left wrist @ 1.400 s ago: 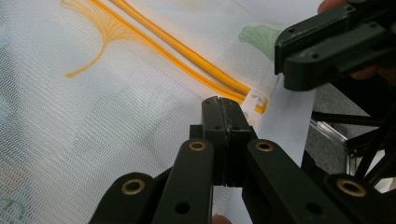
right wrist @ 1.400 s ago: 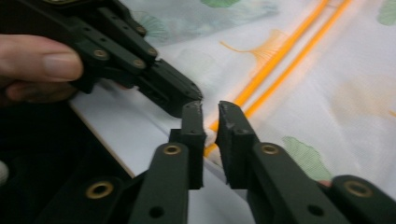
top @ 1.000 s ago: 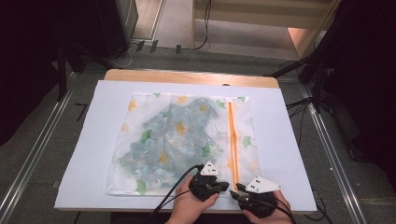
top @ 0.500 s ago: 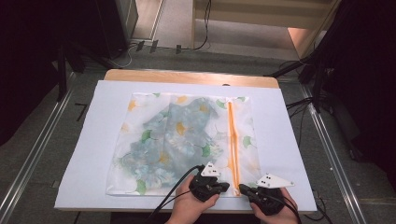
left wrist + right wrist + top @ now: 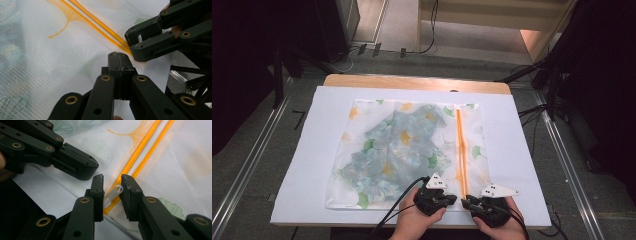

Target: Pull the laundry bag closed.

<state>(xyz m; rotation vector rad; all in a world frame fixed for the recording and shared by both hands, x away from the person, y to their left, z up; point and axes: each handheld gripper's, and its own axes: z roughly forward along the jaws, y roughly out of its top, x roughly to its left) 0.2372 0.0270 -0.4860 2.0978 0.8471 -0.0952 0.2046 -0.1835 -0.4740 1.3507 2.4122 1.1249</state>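
Straddling white zipper pull [image 5: 113, 195] at frame centre, right gripper [image 5: 112, 185] jaws just widened, not yet pinching. Left gripper [image 5: 119, 61] clenched, pinning mesh laundry bag [image 5: 377, 150] edge beside orange zipper [image 5: 460, 145]. Risk: small tab slips aside as jaws close; mesh bunches if hold weakens.

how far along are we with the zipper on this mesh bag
Done: the mesh bag lies flat, and the left gripper is shut, pinning its near edge beside the orange zipper. In hand: the right gripper straddles the white zipper pull, its jaws just opening slightly, not gripping. Left: grip the pull and slide it along.
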